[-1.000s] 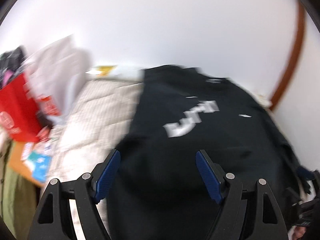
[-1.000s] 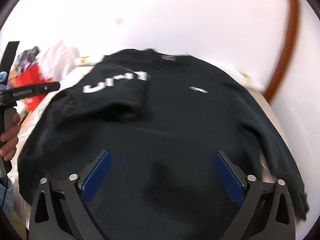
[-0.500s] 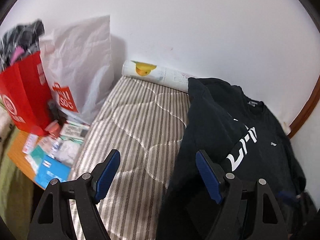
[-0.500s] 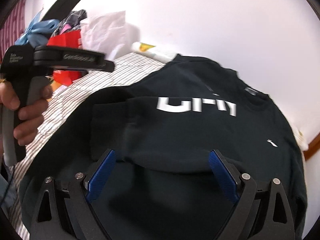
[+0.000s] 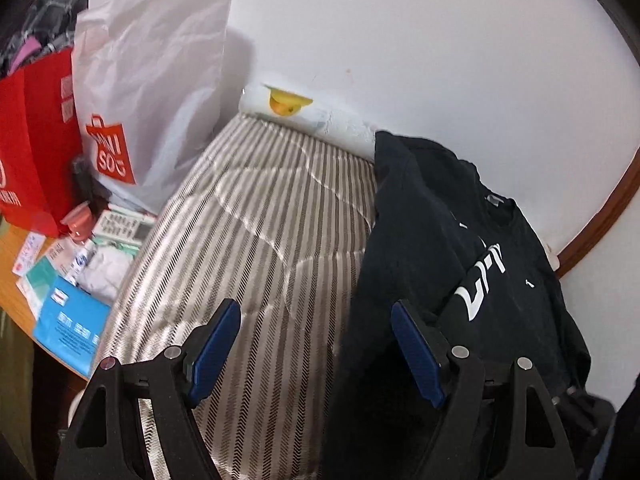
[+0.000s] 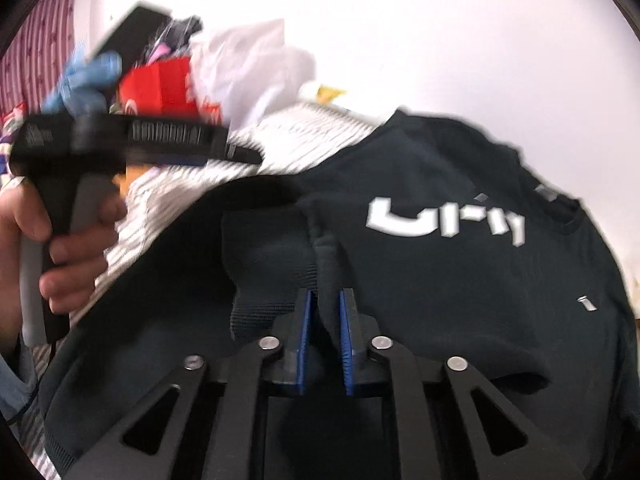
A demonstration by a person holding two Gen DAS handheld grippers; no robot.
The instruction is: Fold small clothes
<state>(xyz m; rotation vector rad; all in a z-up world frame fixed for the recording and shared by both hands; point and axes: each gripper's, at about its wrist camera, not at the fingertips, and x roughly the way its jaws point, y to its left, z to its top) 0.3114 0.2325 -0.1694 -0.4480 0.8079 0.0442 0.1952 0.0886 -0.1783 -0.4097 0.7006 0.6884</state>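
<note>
Garment: black long-sleeved cotton sweatshirt with white block lettering, spread flat on the striped beige quilted mattress, collar toward the white wall, taking up the mattress half away from the bags; laid out so that sleeves and sides can be turned inward.
Sleeve: ribbed black cuff and sleeve, lying folded across the sweatshirt's chest just beside the lettering; judged a first fold already in place.
Right gripper: closing on a raised ridge of black fabric at the sleeve's edge, blue pads pressing it from both sides; pinched there, probably, to lift or drag that layer further across the sweatshirt.
Left gripper: spread wide and gripping nothing, hanging over the sweatshirt's outer edge where it meets bare mattress; one blue pad above the stripes, the other above black cloth; likely lining up for that side hem.
Hand: wrapped round the left gripper's black handle, beside the sweatshirt's left edge in the right wrist view, blurred.
Surroundings: white crumpled shopping bag with an orange logo and red paper bag, standing beyond the mattress edge, well apart from the sweatshirt; out of the folding area.
Risk: thin pinch, so the fabric may slip out when pulled.
</note>
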